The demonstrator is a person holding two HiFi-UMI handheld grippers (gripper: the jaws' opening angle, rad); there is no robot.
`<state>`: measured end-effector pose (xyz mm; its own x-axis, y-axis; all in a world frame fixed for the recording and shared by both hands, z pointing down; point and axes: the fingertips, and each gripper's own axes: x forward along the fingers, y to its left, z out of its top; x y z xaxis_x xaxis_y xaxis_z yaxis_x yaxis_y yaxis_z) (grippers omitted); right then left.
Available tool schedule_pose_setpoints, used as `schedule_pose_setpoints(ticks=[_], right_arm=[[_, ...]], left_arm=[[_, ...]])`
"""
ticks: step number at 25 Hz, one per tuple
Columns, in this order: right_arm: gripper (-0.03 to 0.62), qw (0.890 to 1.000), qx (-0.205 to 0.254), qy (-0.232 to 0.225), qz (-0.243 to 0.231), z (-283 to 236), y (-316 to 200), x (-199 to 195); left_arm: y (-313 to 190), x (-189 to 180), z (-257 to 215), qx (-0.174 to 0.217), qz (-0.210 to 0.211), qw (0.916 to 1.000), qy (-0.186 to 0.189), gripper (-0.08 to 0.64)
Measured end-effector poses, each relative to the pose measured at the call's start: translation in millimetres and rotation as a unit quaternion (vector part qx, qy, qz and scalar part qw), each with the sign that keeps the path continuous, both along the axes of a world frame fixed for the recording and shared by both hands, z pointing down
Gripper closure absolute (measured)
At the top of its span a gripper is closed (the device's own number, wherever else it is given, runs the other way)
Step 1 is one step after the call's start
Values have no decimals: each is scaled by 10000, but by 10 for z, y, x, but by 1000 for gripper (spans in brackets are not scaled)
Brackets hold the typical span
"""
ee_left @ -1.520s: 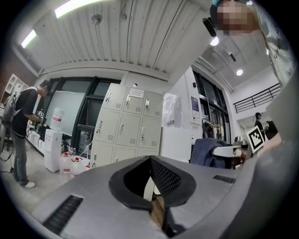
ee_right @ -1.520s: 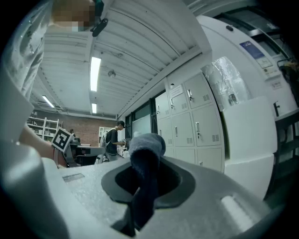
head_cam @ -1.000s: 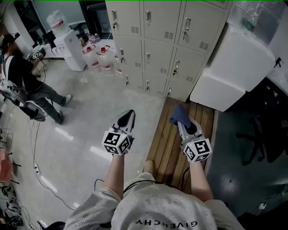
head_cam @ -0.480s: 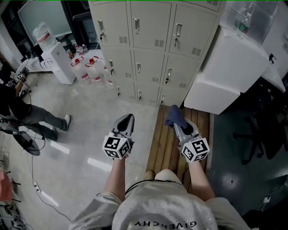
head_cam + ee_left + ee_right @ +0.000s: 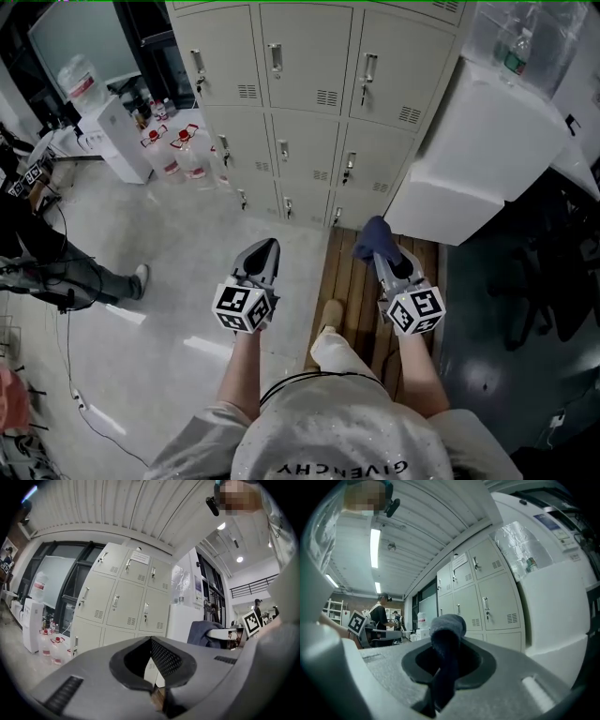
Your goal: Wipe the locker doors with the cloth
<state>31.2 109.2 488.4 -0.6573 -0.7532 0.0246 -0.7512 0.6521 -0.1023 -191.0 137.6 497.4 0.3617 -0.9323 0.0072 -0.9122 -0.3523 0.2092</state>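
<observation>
**Lockers ahead, cloth gripped, no door touched yet**

A workshop room with a pale floor (image 5: 169, 281) holds a bank of beige lockers (image 5: 319, 103), well apart from both grippers. A big white cabinet (image 5: 478, 150) crowds the lockers' right side, and a strip of wooden slats (image 5: 352, 281) runs up to their foot. Another person (image 5: 56, 272) stands off to the left, near some water bottles (image 5: 173, 150); neither blocks the way.

The right gripper (image 5: 389, 262) is clamped on the blue cloth (image 5: 373, 236), bunched above its jaws. The left gripper (image 5: 267, 246) has its jaws together on nothing.

To wipe well, I would step in close, press the bunched cloth flat on a door, and steer round the handles.
</observation>
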Motion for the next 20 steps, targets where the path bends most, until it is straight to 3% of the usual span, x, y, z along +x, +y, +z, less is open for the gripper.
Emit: schedule_pose_setpoints(ticks=[3,20], right_arm=[[540,9999,-57,-123,29,37,-361,10],[540,9998,-115,100,-119,93,-2174,-54]], left_arm=[[-334,-40,14,-37,11,10000,-49,561],[-2226,105,-58,-107,180,9997,-122,561]])
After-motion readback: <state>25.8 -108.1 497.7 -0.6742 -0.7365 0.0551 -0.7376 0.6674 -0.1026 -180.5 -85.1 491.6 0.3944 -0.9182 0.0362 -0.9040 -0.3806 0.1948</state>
